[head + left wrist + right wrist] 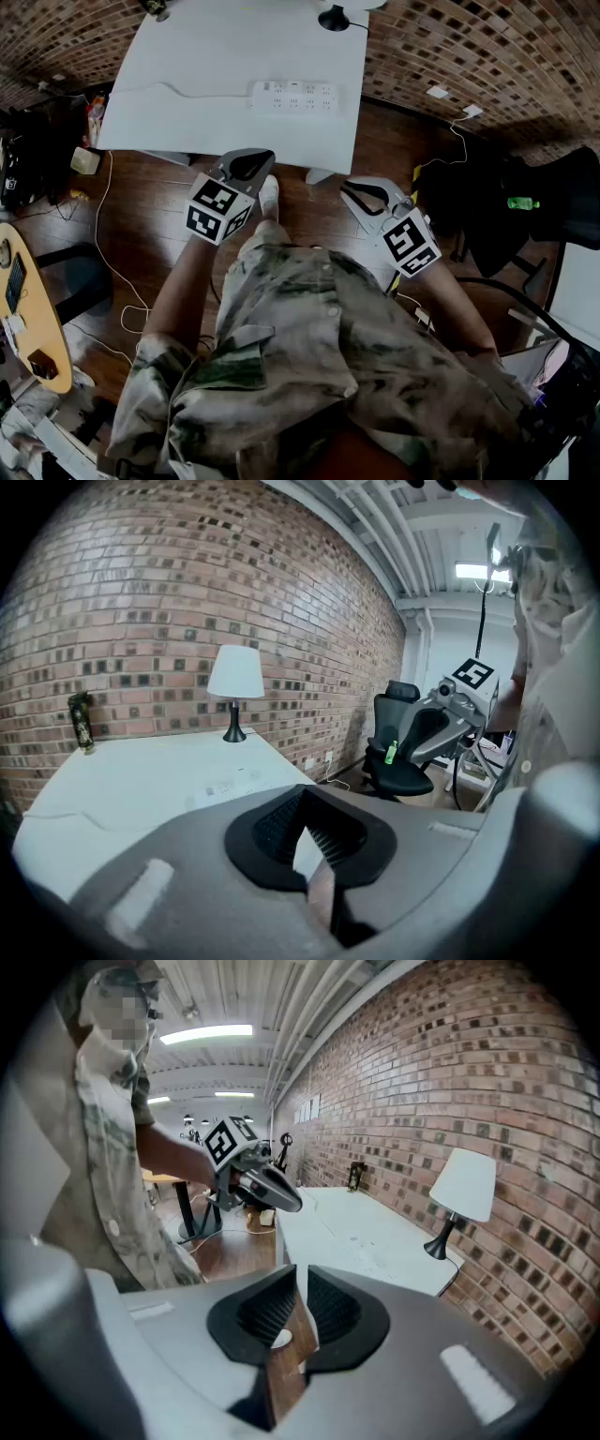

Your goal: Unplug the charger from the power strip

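A white power strip (pixel 292 97) lies on the white table (pixel 187 56), with a thin cord trailing off to its left. I cannot make out a charger on it; it shows only faintly in the left gripper view (pixel 223 787). My left gripper (pixel 265 156) hovers above the floor just short of the table's near edge, jaws shut with nothing between them (pixel 305 803). To its right my right gripper (pixel 349 190) is at the same height, also shut and holding nothing (pixel 298 1279). Both grippers are well short of the strip.
A lamp (pixel 333 17) stands at the table's far edge by the brick wall. A black office chair (pixel 525 216) holding a green bottle (pixel 523 202) is at the right. Cables run over the wooden floor, and a round yellow table (pixel 28 319) is at the left.
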`<state>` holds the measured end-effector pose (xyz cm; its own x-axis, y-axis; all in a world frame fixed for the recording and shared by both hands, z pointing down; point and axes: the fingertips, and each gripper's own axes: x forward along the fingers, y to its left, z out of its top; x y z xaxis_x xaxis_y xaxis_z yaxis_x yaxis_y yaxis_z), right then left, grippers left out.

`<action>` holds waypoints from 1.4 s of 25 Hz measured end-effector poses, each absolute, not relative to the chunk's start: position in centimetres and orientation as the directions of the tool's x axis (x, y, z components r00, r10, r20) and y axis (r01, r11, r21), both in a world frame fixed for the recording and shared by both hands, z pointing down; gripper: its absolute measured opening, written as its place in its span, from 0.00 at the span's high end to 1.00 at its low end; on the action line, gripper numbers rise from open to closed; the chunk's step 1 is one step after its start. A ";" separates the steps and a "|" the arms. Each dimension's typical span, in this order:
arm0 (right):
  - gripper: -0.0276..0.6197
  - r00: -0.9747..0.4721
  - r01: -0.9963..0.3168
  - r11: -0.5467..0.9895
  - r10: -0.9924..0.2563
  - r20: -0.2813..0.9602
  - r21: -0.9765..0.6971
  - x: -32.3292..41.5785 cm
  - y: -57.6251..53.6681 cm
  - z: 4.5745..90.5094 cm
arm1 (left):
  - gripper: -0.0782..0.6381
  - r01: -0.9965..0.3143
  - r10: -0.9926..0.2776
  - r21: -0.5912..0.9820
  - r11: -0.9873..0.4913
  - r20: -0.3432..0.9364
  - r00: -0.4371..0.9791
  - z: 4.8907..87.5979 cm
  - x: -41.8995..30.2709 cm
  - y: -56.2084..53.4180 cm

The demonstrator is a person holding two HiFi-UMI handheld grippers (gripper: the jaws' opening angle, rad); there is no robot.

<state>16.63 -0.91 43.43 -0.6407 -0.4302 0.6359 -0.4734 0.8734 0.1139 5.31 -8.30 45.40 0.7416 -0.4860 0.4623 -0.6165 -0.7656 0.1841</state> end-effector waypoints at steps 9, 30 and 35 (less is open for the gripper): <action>0.86 -0.495 -0.462 0.877 -0.376 0.783 0.129 11.1 -15.9 47.5 | 0.89 -0.443 -0.254 0.136 -0.886 0.658 0.709 55.3 4.0 -24.3; 0.79 -0.187 -0.004 0.999 0.053 0.981 -0.055 7.5 -26.5 60.2 | 0.89 -0.201 0.008 0.224 -0.954 0.688 0.726 60.9 6.5 -27.7; 0.79 -0.173 -0.022 0.997 0.067 0.983 -0.072 7.2 -26.4 60.2 | 0.90 -0.198 0.030 0.304 -0.932 0.608 0.793 60.6 6.0 -27.8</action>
<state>7.18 -26.44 60.20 -0.1730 0.0669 0.9826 -0.0217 0.9972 -0.0717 6.00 -27.84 60.59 0.7933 0.0296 0.6081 -0.1982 -0.9319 0.3039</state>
